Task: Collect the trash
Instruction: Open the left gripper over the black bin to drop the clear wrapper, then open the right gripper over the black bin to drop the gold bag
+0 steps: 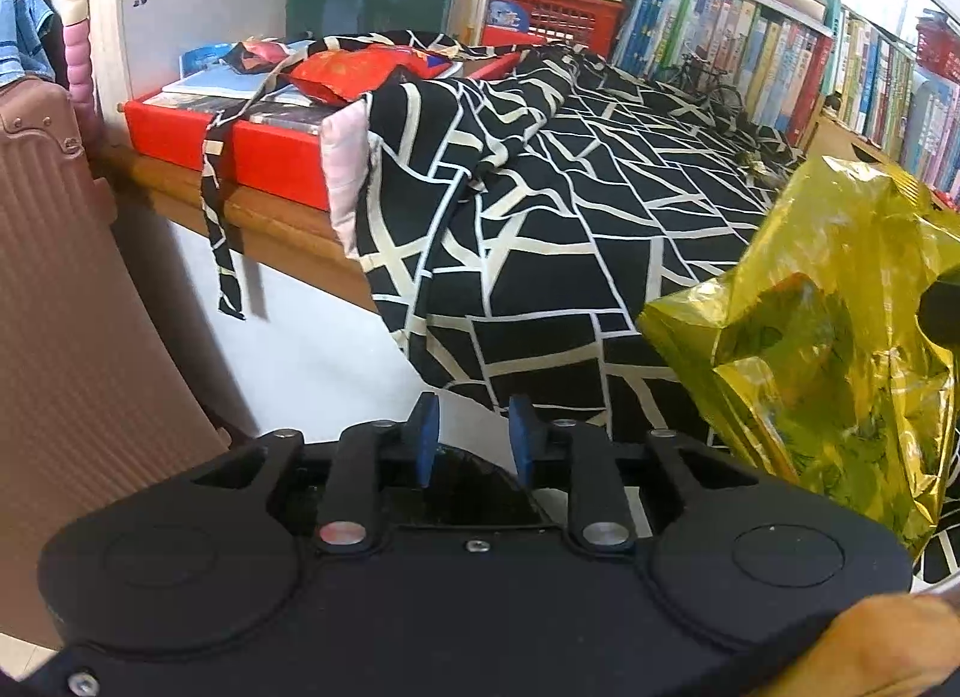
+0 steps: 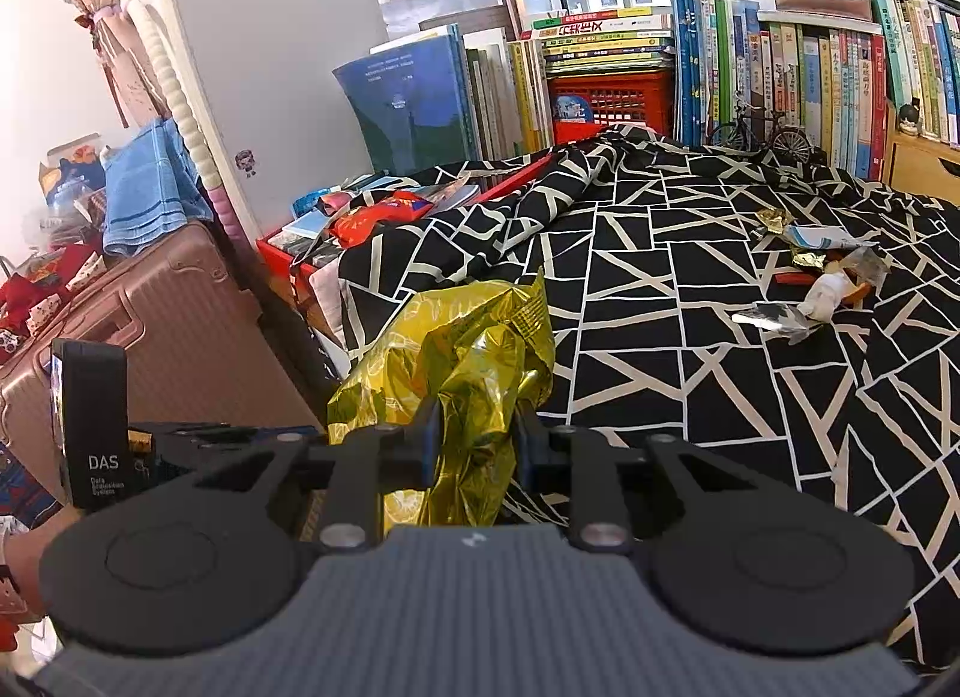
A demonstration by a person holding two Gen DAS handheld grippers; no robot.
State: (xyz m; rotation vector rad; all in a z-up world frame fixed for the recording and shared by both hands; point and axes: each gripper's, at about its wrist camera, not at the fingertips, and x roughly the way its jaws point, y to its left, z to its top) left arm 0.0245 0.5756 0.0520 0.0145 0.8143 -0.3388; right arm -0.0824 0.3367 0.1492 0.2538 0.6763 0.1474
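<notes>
Right tongs (image 2: pixel 474 427) are clamped on the crumpled neck of the gold foil bag (image 2: pixel 462 349) — pinched at the gathered part, I'd say, so the bag hangs as a ready sack for the rubbish. Left tongs (image 1: pixel 474 433), at the bottom centre of their view, stand parted with nothing between the blue pads (image 1: pixel 427 427); the jaws are a little apart, free to pick. The same gold bag fills the right edge of that view, just beside them.

Moving outward, the black-and-white patterned cloth (image 2: pixel 690 289) is draped over the surface and spills down its front edge. The trash itself, a small scatter of wrappers (image 2: pixel 810 271), lies at the right of the right-hand view, well apart from both tongs. Another red wrapper (image 1: pixel 360 73) sits on the red tray (image 1: pixel 264 151) at upper left. A pink suitcase (image 2: pixel 174 331) stands at left — books (image 2: pixel 780 67) line the back.
</notes>
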